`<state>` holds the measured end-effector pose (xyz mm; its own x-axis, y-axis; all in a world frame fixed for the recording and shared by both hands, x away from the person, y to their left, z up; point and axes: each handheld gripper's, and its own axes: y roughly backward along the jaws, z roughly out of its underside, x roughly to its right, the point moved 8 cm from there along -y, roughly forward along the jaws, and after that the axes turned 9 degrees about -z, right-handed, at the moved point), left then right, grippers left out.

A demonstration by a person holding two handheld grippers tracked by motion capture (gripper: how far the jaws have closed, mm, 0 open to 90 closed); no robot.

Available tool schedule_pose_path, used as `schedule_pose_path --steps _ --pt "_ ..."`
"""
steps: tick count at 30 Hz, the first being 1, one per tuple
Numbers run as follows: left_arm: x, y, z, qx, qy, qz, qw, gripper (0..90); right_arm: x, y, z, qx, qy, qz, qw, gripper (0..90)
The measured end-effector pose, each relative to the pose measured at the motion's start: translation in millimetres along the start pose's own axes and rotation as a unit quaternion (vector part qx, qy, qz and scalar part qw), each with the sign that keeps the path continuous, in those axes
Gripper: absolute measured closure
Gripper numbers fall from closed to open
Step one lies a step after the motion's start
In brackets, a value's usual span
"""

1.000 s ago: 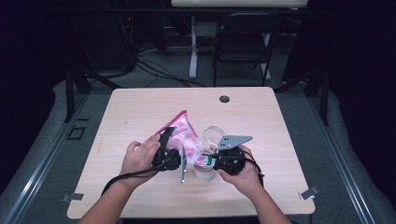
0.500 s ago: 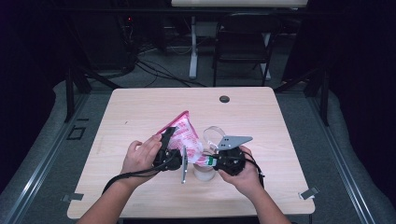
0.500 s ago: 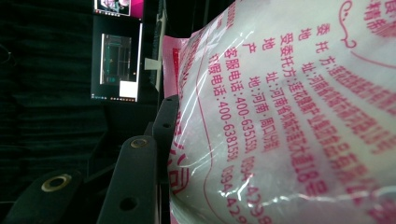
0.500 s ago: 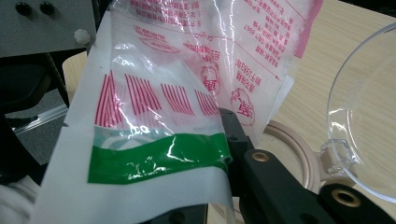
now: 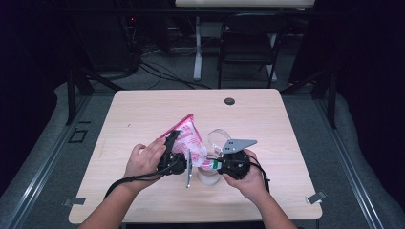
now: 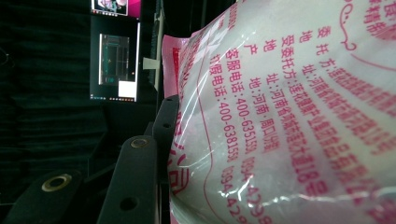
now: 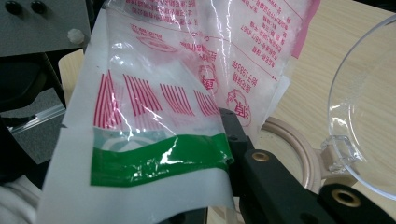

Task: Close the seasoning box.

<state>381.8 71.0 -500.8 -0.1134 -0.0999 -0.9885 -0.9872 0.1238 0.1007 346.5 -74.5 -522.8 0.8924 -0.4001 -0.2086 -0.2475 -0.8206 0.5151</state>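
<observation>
A pink-and-white plastic bag [image 5: 191, 139] of white powder with red print hangs tilted between both hands over the table's front middle. My left gripper [image 5: 175, 151] is shut on the bag's full body [image 6: 289, 116]; one black finger [image 6: 161, 123] presses its side and the other is hidden behind it. My right gripper [image 5: 214, 164] is shut on the bag's flat sealed end [image 7: 187, 70], near its green band [image 7: 159, 158], with one finger [image 7: 233, 128] against the film. Below sits a round beige container [image 5: 208, 177] with its clear lid [image 5: 217, 138] swung open.
The light wooden table [image 5: 143, 114] has a small dark round cap [image 5: 229, 101] near its far edge. The container's rim [image 7: 299, 144] and clear lid [image 7: 364, 107] lie close right of the right gripper's jaws. Chairs and cables stand beyond the table.
</observation>
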Motion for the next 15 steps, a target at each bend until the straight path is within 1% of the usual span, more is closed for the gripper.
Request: schedule_pose_path --steps 11,15 --pt "3.1 -0.7 2.1 -0.001 -0.001 0.000 1.0000 62.2 1.1 -5.5 3.5 -0.009 -0.001 0.001 1.0000 90.0" --pt "3.1 -0.5 2.4 -0.001 -0.002 0.000 1.0000 62.2 0.9 -6.5 3.7 -0.008 -0.002 0.002 1.0000 90.0"
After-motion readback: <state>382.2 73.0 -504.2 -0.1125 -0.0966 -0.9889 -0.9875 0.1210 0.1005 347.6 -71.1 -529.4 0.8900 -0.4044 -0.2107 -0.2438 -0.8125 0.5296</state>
